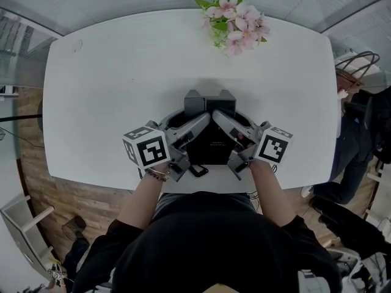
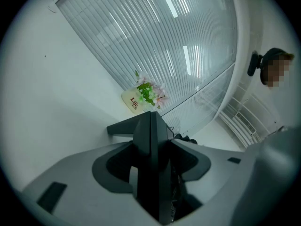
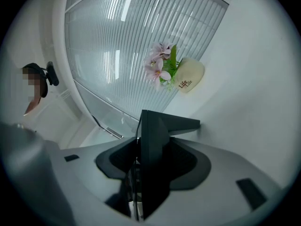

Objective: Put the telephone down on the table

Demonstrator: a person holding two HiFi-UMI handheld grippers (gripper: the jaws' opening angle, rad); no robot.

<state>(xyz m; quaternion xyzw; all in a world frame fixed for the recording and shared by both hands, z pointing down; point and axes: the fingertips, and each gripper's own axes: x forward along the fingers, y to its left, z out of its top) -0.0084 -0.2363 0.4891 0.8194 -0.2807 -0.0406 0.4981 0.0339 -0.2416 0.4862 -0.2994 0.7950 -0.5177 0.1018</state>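
Note:
The black telephone (image 1: 211, 144) lies on the white table (image 1: 116, 90) near the front edge, straight ahead of me. My left gripper (image 1: 197, 118) reaches in from the left and my right gripper (image 1: 228, 119) from the right, meeting at its far end. In the left gripper view the telephone's edge (image 2: 149, 126) stands upright between the jaws of the left gripper (image 2: 151, 149), with a pale gap on one side. The right gripper view shows the same: the dark panel (image 3: 153, 135) sits between the jaws of the right gripper (image 3: 150, 159), and a thin gap shows beside it. Both grippers stand open around it.
A pot of pink flowers (image 1: 235, 18) stands at the table's far edge. A person (image 1: 360, 133) stands beyond the right end, next to a bag (image 1: 359, 66). Glass walls with blinds surround the table. Wooden floor shows at the left.

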